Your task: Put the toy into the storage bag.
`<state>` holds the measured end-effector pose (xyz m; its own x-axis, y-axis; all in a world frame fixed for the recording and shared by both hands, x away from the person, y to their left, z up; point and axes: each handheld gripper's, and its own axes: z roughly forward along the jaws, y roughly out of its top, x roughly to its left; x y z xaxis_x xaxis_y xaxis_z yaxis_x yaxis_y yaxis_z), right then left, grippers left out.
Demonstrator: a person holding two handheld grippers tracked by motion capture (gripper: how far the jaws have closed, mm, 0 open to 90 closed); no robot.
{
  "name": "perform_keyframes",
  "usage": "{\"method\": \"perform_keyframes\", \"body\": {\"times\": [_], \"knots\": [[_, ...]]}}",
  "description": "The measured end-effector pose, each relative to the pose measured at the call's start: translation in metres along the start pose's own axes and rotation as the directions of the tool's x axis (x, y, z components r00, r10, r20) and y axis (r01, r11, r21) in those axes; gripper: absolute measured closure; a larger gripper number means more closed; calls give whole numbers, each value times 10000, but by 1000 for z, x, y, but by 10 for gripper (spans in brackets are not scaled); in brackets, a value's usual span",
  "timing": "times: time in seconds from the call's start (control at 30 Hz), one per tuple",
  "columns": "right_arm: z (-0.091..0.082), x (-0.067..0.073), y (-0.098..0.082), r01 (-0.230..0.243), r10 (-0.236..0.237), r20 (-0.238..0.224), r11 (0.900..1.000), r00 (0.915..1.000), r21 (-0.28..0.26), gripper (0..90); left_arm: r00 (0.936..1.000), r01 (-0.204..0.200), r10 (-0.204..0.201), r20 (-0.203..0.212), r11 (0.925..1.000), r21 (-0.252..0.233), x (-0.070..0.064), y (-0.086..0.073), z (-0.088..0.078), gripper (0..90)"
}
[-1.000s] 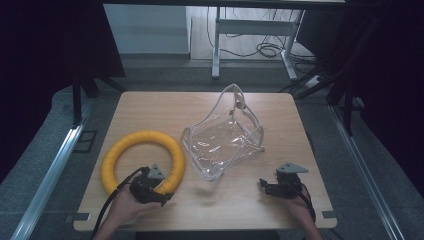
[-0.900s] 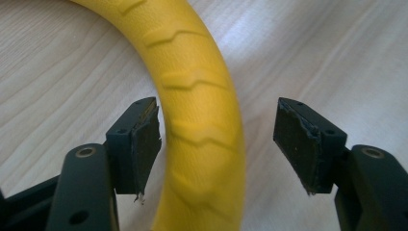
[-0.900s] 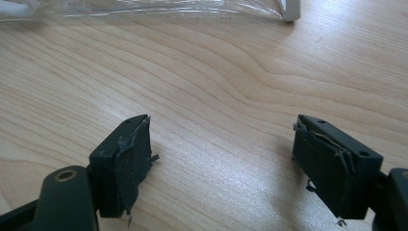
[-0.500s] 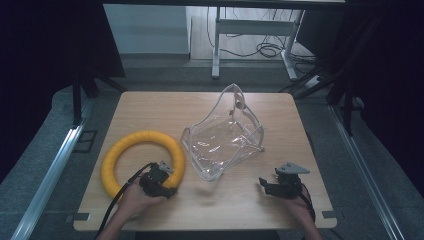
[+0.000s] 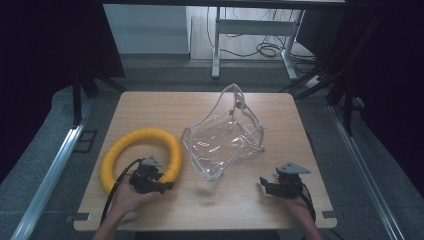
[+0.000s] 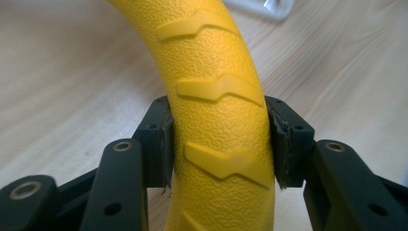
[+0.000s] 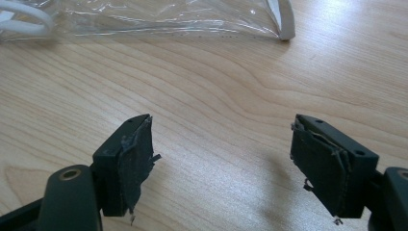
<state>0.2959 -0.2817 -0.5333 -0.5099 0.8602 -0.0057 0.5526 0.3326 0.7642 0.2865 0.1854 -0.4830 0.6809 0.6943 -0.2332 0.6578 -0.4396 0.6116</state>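
two grippers work a wooden table. a clear plastic bag sits mid-table, a yellow ring just left of it. the left gripper clamps the ring's near side, pads pressed against it. the right gripper gapes wide over bare wood, holding nothing.

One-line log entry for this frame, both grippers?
left gripper: shut on yellow ring | right gripper: open, holding nothing, over wooden table | clear plastic bag: untouched, mid-table

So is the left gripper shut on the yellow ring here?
Yes: the left gripper has both pads pressed against the yellow ring.
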Motion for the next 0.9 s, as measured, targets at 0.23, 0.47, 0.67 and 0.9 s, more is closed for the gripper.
{"method": "perform_keyframes", "body": {"times": [0.23, 0.47, 0.67, 0.9], "knots": [[0, 1, 1, 51, -51, 58, 10000, 10000, -23, 233, 9997, 188, -153, 191, 9796, -2002, 6, -1, -47, 509], [1, 0, 0, 1, -1, 119, 10000, 9999, 16, 234, 9989, -386, 283, -366, 9457, -3227, 5, 2, -82, 511], [1, 0, 0, 20, -21, 124, 10000, 9999, 43, 234, 9985, -542, 528, -150, 9069, -4178, 1, 6, -106, 513], [2, -1, -1, 24, -24, 150, 10000, 9999, 33, 234, 9938, -1097, 1047, -363, 8831, -4562, -11, 19, -123, 513]]}}
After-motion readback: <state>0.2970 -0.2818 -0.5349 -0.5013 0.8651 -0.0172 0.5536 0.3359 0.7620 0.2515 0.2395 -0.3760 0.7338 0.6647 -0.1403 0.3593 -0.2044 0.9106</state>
